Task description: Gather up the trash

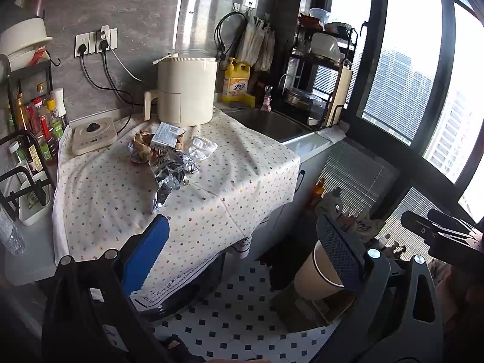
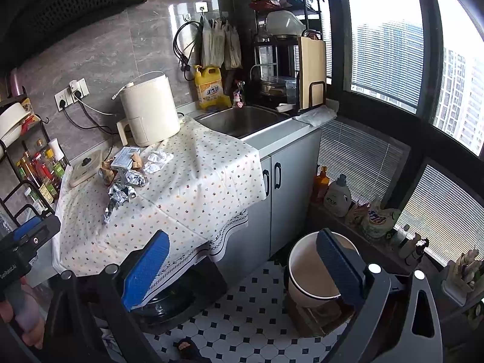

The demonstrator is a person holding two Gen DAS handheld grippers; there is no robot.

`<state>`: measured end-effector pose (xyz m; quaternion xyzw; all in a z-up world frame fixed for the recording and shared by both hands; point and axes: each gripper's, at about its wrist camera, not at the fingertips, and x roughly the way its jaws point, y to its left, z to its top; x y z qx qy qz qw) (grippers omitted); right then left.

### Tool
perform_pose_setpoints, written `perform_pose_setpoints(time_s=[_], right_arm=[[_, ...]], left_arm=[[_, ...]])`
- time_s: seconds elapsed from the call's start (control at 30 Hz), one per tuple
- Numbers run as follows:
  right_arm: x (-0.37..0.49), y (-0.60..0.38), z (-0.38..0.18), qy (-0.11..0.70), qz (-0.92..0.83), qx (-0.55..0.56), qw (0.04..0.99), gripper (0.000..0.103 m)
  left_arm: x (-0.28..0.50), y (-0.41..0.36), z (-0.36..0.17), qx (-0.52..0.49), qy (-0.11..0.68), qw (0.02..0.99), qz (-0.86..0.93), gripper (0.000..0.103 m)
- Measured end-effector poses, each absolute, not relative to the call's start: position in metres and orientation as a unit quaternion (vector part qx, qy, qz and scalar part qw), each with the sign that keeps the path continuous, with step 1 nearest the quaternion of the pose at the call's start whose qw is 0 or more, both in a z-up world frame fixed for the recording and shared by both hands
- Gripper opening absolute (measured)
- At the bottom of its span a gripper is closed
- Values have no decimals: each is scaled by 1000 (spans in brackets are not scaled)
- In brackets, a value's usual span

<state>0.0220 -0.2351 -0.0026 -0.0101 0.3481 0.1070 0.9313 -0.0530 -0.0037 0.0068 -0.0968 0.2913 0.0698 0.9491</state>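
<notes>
Trash pile (image 1: 165, 157) lying on the dotted tablecloth (image 1: 227, 181), ahead and left of both grippers.

Left gripper (image 1: 245, 254) and right gripper (image 2: 242, 264) both hovering with fingers spread wide, empty; left sitting nearer. Foil strip's (image 1: 168, 181) long axis running toward the table's near edge; bin (image 2: 314, 272) waiting on the floor, lower right.

Left gripper (image 1: 246, 260), right gripper (image 2: 245, 264): black frames, blue textured finger pads (image 2: 146, 267), silver screws (image 2: 374, 268).

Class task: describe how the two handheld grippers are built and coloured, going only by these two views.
Each gripper, left gripper and right gripper, has dark grey angular arms with silver bolts and two fingers faced with blue dimpled pads. White lettering marks the left gripper's black body in the right view.
</notes>
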Motion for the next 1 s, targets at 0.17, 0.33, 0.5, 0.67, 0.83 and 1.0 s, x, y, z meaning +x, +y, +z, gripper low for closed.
perform_pose_setpoints(time_s=[0.17, 0.33, 0.5, 0.67, 0.83, 1.0], right_arm=[[22, -233, -5, 349, 110, -12, 931, 95], [23, -232, -5, 350, 111, -13, 930, 95], [28, -229, -8, 355, 116, -11, 928, 95], [41, -217, -13, 363, 120, -14, 924, 95], [57, -203, -21, 370, 116, -12, 922, 95], [81, -183, -26, 367, 105, -14, 924, 95]], left_arm=[[-52, -1, 6, -98, 292, 949, 74, 97], [-54, -1, 6, -99, 293, 948, 79, 97], [-53, -1, 6, -101, 298, 946, 85, 97], [-46, 11, -1, -106, 312, 939, 95, 97], [-31, 32, -10, -117, 317, 936, 99, 97], [-7, 62, -25, -128, 321, 933, 100, 97]])
